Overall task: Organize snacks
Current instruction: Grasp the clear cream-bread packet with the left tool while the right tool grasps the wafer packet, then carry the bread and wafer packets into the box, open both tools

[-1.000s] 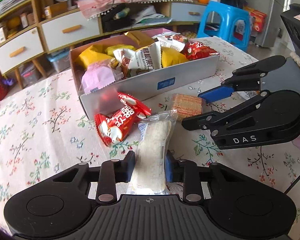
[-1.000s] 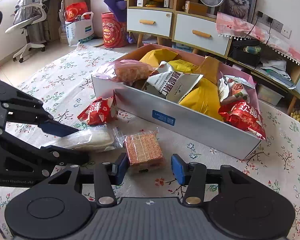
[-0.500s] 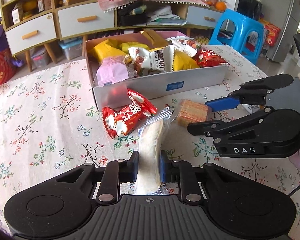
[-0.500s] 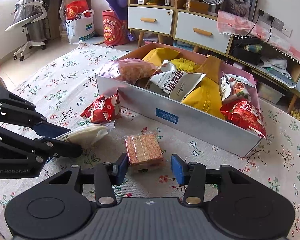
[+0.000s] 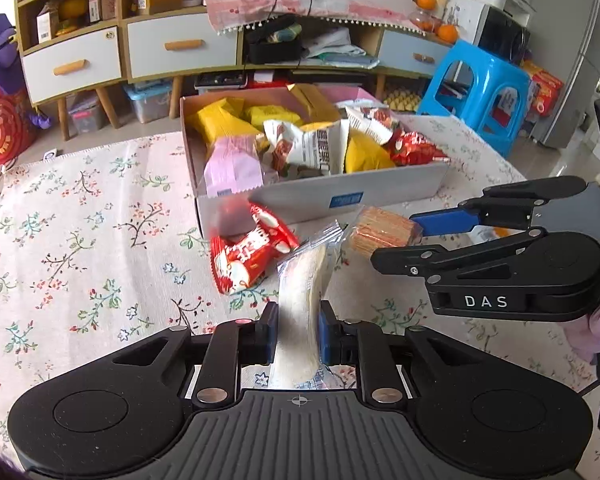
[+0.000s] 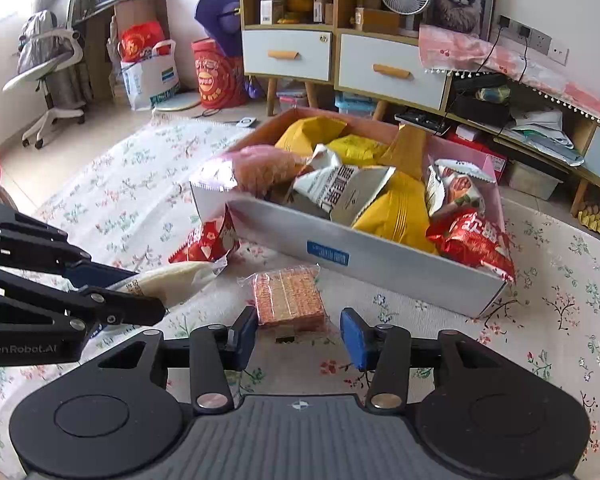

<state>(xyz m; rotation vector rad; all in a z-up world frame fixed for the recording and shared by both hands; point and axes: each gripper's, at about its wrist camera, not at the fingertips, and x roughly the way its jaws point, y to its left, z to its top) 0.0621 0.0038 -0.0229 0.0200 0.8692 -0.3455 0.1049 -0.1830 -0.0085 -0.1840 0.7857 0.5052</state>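
The left gripper (image 5: 298,334) is clamping a pale rice cracker in a clear wrapper (image 5: 302,300) between its fingers (image 5: 269,334), with the packet lifted so its crimped far end is pointing toward the cardboard box (image 5: 380,194). The box is sitting toward the far edge of the tabletop (image 5: 80,240), which is wearing a floral cloth, and it is brimming with yellow, pink, white and red snack bags. A red snack packet (image 5: 250,254) is lying on the cloth, leaning against the box's near wall close to its left corner. The right gripper (image 6: 298,338) is hovering low over the cloth with its fingers (image 6: 352,338) spread wide, and an orange wafer pack in clear wrap (image 6: 288,298) is lying flat just ahead of the gap between them, its near end reaching in beside the left finger, though I cannot tell whether it is touching.
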